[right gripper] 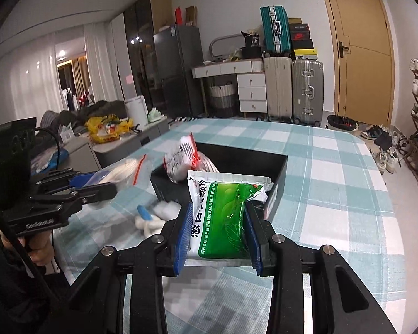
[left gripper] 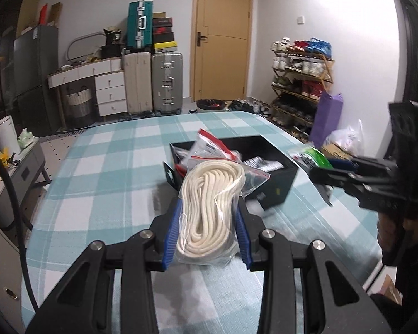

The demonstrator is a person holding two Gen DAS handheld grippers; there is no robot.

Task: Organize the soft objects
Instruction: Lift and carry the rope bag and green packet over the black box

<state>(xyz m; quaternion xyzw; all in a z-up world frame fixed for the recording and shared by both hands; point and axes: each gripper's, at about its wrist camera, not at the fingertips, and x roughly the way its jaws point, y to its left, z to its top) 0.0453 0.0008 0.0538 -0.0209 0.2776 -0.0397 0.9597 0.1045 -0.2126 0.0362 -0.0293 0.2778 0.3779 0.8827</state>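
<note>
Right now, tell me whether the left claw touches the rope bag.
Touching: the left wrist view shows the left claw with both blue pads pressed against the rope bag.

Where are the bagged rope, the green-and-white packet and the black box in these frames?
bagged rope (left gripper: 209, 208), left wrist view, on the coiled cream rope inside the clear bag.
green-and-white packet (right gripper: 225, 208), right wrist view, on its green printed face.
black box (right gripper: 276, 167), right wrist view, on its right wall.

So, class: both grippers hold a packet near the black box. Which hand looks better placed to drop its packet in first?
Probably right: its green packet already overhangs the black box, while the left's rope bag sits just short of its corner.
</note>
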